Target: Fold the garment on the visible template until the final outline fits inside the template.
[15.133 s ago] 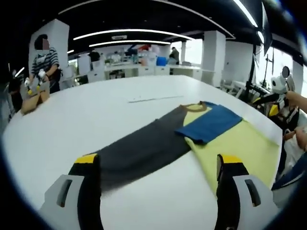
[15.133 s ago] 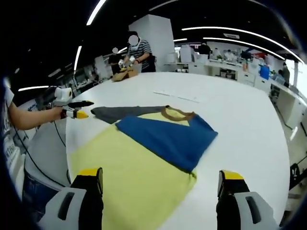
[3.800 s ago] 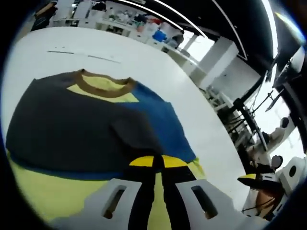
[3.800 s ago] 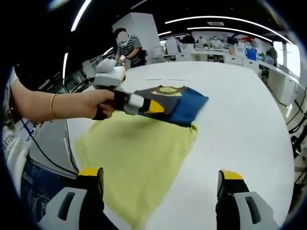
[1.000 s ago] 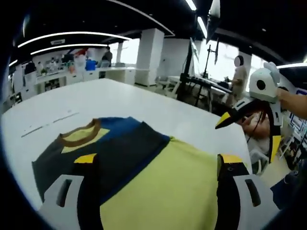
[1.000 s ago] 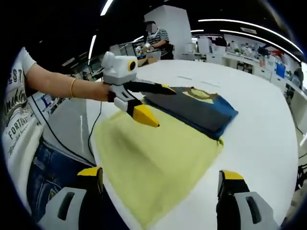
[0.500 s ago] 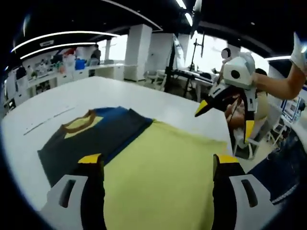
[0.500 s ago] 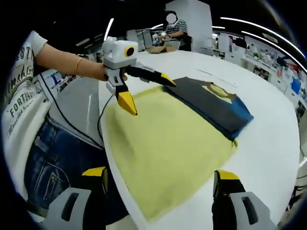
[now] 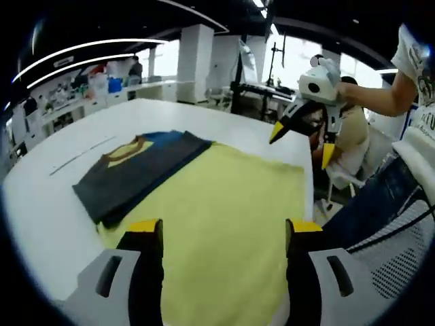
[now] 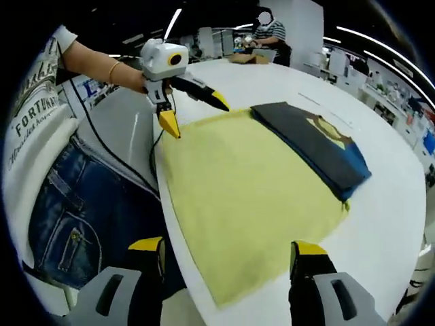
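Note:
A yellow shirt (image 9: 224,190) lies flat on the white table (image 9: 41,204), its hem toward the table's near edge. Its grey sleeve (image 9: 136,173) is folded across the chest over the blue sleeve (image 9: 166,138), below the brown collar (image 9: 126,149). My left gripper (image 9: 224,231) is open above the hem with nothing between its jaws. The right gripper (image 9: 302,142) hangs open off the shirt's right edge. In the right gripper view the yellow shirt (image 10: 245,183) spreads ahead of my open right gripper (image 10: 228,248), and the left gripper (image 10: 195,114) is open over the shirt's corner.
The table (image 10: 401,224) ends just behind the hem, where the person's jeans (image 10: 75,224) stand. A thin line (image 9: 81,153) marks the table beyond the collar. Someone in a striped shirt (image 10: 272,30) works at the far side. A seated person (image 9: 346,136) is beyond the right gripper.
The grey sleeve, earlier stretched out sideways, now lies folded over the chest. In the last second both grippers, open, drew back toward the hem and the table edge.

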{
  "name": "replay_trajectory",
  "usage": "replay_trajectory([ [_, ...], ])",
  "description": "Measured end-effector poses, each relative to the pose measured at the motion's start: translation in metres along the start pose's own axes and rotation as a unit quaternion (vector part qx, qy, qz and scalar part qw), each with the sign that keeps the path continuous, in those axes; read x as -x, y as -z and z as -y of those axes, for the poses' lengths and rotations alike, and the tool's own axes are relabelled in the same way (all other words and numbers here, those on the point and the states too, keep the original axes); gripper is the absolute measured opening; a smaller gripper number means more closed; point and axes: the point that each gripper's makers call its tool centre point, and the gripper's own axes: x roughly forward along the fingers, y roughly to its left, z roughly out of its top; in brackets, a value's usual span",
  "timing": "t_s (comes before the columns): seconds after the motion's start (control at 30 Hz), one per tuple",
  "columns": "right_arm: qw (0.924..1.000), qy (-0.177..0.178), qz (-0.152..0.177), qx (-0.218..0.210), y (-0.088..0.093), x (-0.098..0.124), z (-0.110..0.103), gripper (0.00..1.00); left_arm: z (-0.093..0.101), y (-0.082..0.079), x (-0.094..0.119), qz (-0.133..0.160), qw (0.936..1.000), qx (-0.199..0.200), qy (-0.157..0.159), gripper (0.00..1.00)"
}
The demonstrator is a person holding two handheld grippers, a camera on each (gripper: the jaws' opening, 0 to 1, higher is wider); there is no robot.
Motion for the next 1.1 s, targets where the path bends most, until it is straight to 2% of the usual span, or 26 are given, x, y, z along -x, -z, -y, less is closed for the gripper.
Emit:
replay_trajectory([
  [0.17,0.9999,-0.001,-0.008,0.011,0.003,-0.005,-0.003,0.67,0.007,0.016,0.013,-0.023,0.9995,-0.018,0.007,0.60],
  [0.3,0.9994,0.000,-0.024,0.026,0.010,-0.008,-0.005,0.63,0.011,0.032,0.020,-0.053,0.9977,-0.040,0.011,0.55],
  [0.43,0.9989,-0.001,-0.035,0.033,0.016,-0.009,-0.007,0.59,0.018,0.046,0.026,-0.075,0.9962,-0.038,0.023,0.49],
  [0.53,0.9983,-0.001,-0.041,0.042,0.020,-0.010,-0.009,0.54,0.024,0.055,0.029,-0.094,0.9941,-0.045,0.029,0.50],
  [0.63,0.9970,0.001,-0.052,0.058,0.027,-0.012,-0.008,0.50,0.028,0.068,0.032,-0.120,0.9901,-0.066,0.032,0.42],
  [0.73,0.9958,0.001,-0.062,0.068,0.032,-0.013,-0.009,0.48,0.029,0.074,0.033,-0.128,0.9890,-0.068,0.031,0.39],
  [0.83,0.9946,0.003,-0.068,0.079,0.037,-0.015,-0.009,0.44,0.030,0.082,0.036,-0.148,0.9850,-0.085,0.027,0.35],
  [0.93,0.9931,0.005,-0.081,0.085,0.043,-0.016,-0.009,0.41,0.031,0.086,0.037,-0.158,0.9834,-0.084,0.025,0.36],
  [1.1,0.9915,0.010,-0.085,0.098,0.048,-0.017,-0.008,0.35,0.029,0.097,0.040,-0.180,0.9798,-0.085,0.020,0.32],
])
